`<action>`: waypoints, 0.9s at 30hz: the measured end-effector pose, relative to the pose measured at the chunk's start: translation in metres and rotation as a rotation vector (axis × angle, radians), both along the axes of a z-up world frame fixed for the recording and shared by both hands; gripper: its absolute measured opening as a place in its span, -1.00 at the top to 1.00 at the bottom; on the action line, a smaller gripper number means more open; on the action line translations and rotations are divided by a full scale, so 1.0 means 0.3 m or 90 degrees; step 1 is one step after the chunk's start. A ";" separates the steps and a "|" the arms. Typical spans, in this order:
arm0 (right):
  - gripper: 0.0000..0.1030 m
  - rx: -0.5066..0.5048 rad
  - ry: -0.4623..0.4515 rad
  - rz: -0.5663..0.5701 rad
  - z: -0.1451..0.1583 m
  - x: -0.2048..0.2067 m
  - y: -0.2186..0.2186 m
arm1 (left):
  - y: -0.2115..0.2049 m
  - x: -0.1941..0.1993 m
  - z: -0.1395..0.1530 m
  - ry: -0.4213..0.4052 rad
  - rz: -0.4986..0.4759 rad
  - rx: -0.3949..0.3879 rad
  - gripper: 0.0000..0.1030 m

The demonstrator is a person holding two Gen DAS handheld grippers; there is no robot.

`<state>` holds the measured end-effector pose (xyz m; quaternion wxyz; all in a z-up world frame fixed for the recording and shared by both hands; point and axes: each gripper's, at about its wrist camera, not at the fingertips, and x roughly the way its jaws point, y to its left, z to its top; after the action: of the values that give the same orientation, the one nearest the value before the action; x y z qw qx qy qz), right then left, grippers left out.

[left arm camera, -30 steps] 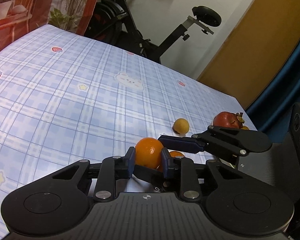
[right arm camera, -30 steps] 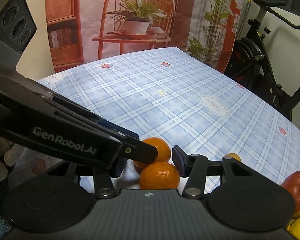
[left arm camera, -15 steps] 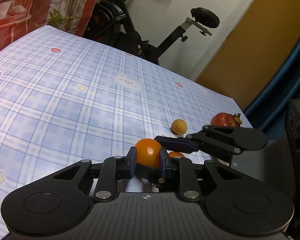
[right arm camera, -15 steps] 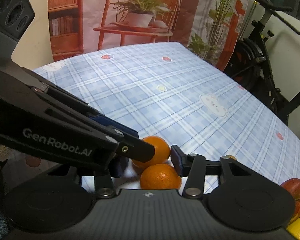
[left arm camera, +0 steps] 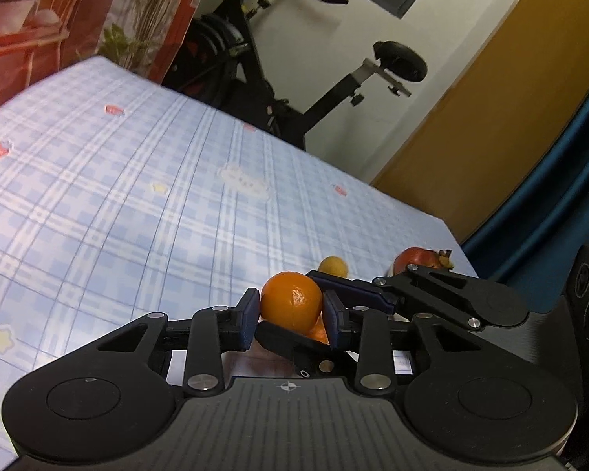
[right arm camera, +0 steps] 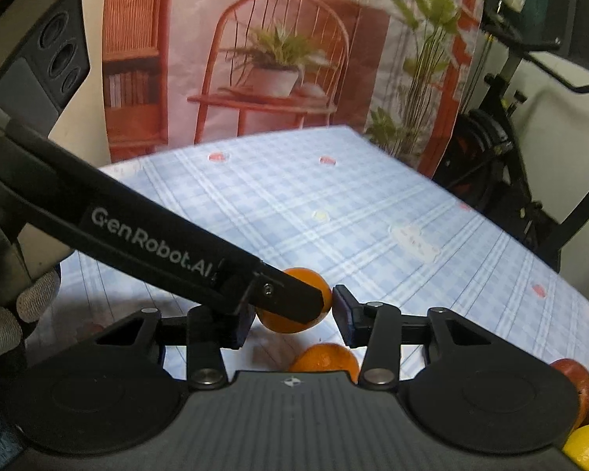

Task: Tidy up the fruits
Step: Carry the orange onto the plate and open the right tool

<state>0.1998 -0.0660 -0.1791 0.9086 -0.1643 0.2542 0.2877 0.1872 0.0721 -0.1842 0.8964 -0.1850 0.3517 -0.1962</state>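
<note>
From the left wrist, the left gripper (left arm camera: 290, 316) had its jaws clamped on an orange (left arm camera: 291, 300), the right gripper (left arm camera: 333, 286) crossing just behind it.

From the right wrist, the right gripper's jaws stood open; a second orange (right arm camera: 324, 358) lay on the bench (right arm camera: 333, 204) just below them.

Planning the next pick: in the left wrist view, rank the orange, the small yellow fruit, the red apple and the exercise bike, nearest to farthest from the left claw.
1. Orange: gripped in the left claw.
2. Small yellow fruit: just beyond, slightly right.
3. Red apple: farther right, near the cloth's edge.
4. Exercise bike: beyond the table.
</note>
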 end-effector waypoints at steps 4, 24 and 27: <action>0.13 0.038 -0.002 -0.022 0.026 -0.026 -0.032 | -0.035 -0.015 0.029 -0.016 -0.018 0.012 0.29; 0.13 0.238 -0.017 -0.260 0.060 -0.212 -0.535 | -0.567 0.048 0.112 -0.056 -0.222 0.140 0.28; 0.13 0.226 -0.042 -0.296 0.048 -0.228 -0.581 | -0.626 0.068 0.087 -0.047 -0.232 0.153 0.27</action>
<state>0.1314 -0.2403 -0.1646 0.9724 0.0510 0.2011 0.1067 0.2077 -0.1155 -0.1581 0.8740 -0.0027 0.3670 -0.3184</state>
